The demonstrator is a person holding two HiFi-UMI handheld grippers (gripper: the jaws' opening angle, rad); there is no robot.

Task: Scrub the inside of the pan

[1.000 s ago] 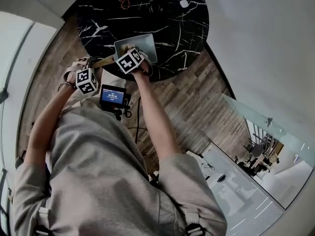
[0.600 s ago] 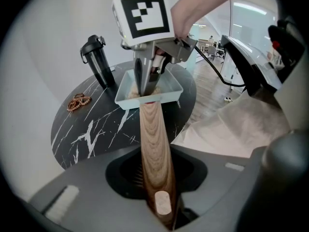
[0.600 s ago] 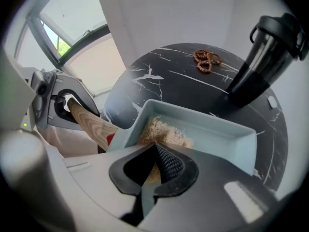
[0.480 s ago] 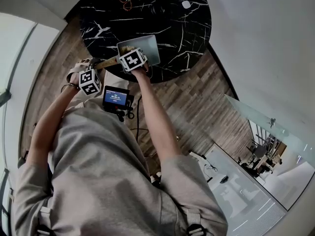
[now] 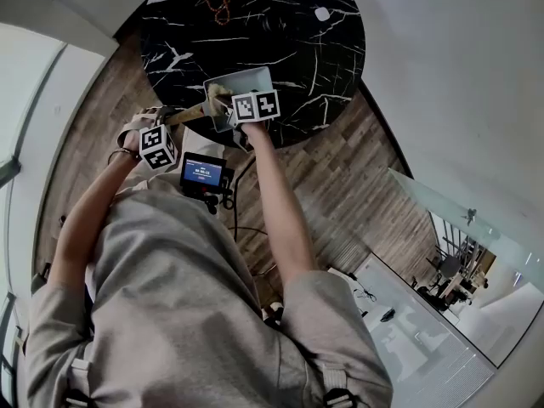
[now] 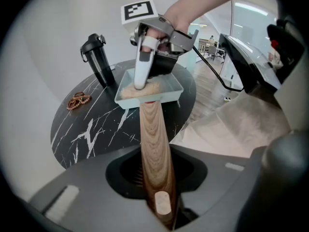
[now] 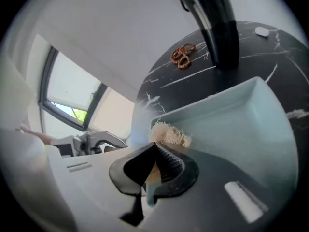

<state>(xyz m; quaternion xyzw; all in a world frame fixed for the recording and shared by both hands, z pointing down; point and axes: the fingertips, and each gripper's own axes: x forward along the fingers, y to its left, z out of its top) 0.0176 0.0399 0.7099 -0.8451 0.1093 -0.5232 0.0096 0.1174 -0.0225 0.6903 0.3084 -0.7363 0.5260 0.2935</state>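
Change: the right gripper has rolled and slid rightward along the near rim of the pan; the left gripper is unmoved.
Left gripper: clamped on the brush handle, angled down so the fibres reach into the pan.
Pan: at the near edge of the table; holds only the brush's fibre head, close to the right gripper's jaws.
Right gripper: clenched on the pan's rim, probably to steady it against the scrubbing.
Bottle: capped; contents unseen.

Black marble table, wood floor
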